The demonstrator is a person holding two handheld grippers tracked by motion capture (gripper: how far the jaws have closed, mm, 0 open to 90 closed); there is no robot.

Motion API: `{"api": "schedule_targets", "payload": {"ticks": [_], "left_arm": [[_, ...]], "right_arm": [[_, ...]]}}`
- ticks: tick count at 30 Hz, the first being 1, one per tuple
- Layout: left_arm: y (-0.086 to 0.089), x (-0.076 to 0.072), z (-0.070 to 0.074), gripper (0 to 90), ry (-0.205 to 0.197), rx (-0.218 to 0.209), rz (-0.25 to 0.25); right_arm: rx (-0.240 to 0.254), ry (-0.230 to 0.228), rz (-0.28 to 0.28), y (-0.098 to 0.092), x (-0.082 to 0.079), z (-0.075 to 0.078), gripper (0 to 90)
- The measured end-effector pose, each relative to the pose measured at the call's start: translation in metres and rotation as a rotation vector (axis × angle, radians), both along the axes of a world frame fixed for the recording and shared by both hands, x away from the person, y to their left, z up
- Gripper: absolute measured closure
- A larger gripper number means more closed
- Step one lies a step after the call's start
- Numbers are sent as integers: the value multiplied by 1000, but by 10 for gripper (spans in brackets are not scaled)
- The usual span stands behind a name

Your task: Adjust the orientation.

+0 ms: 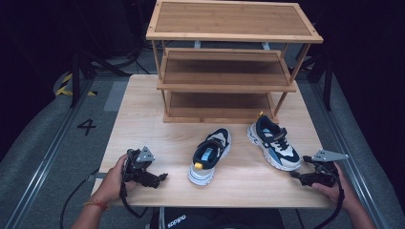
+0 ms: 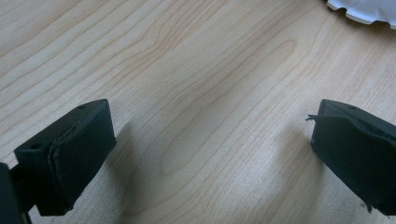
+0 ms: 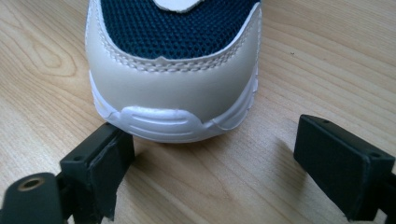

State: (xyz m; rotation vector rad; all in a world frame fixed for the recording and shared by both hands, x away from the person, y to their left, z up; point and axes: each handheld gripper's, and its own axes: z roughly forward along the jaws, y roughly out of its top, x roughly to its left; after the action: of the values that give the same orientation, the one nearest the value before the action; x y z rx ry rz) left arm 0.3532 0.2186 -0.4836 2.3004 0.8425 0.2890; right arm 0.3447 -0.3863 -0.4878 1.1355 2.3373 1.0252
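— Ahead of the left gripper (image 1: 160, 177), jaws apart and empty: the left shoe (image 1: 210, 155), a little way off, heel toward the person.

— And the right gripper (image 3: 233, 172)?

— Released too; the right shoe (image 3: 175, 70) points its toe straight at it, just beyond the jaws.

Shoes (image 1: 274, 142) showing navy mesh, cream toe, white soles; surface (image 1: 143, 124) showing pale wood grain; fingers (image 3: 100, 175) looking black; rack (image 1: 229, 62) showing brown.
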Motion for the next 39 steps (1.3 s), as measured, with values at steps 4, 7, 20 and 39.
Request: {"api": "schedule_targets", "payload": {"ticks": [4,7,20,39], "left_arm": [[-1,3,0,0,2,0,-8],[-3,1,2,7,6,17,-4],[-22,-11,24,207,-21,64,-150],[-93,-28,98,254,-159,67,-429]], "right_arm": [[0,1,-1,0,0,0,126],[1,1,-4,0,-1,0,126],[0,0,-10,-1,-2,0,126],[-2,-1,-14,-2,-2,0,126]]}}
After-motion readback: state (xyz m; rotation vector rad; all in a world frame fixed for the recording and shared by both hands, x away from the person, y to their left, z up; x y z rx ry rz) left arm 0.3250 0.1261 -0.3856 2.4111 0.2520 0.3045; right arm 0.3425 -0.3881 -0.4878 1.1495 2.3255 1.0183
